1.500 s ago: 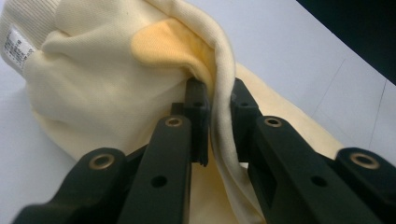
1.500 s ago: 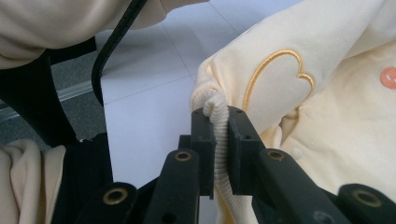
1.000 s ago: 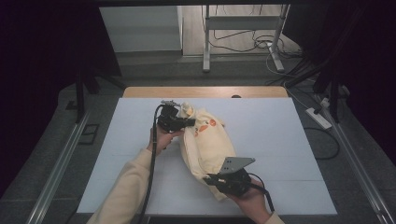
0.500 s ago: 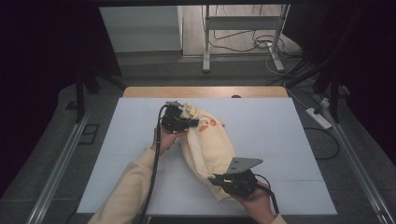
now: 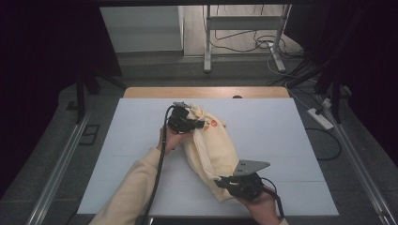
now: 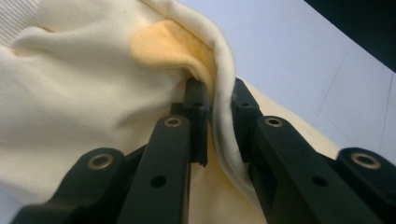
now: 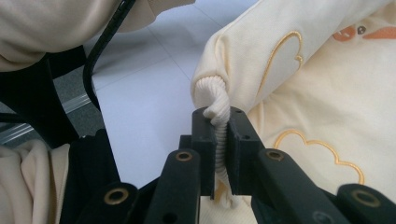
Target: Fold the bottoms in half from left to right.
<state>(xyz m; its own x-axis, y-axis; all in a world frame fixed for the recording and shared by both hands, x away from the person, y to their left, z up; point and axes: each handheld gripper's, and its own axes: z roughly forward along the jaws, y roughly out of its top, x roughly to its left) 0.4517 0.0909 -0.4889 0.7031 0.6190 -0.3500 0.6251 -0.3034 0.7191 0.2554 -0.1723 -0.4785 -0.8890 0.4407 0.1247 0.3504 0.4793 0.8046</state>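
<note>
A cream-yellow child's garment [image 5: 211,145] with orange embroidery lies bunched on the white table [image 5: 281,136], stretched between both grippers. My left gripper [image 5: 187,123] is shut on its upper edge, a folded hem [image 6: 223,93] pinched between the pads near a yellow patch [image 6: 163,46]. Near the table's front edge my right gripper [image 5: 233,182] is shut on the ribbed cuff [image 7: 218,116] of a sleeve [image 7: 280,60], which carries yellow outline stitching. Orange marks [image 7: 373,32] show on the garment's body behind it.
A wooden strip [image 5: 206,92] borders the table's far edge. Metal rails [image 5: 56,164] run along both sides. Beyond the table stand a frame's legs [image 5: 206,42], floor cables [image 5: 263,47], and a power strip [image 5: 321,119] at the right.
The garment has shifted slightly; the right gripper has slid a little toward the front right, drawing the lower end along. The left gripper has stayed almost still.
</note>
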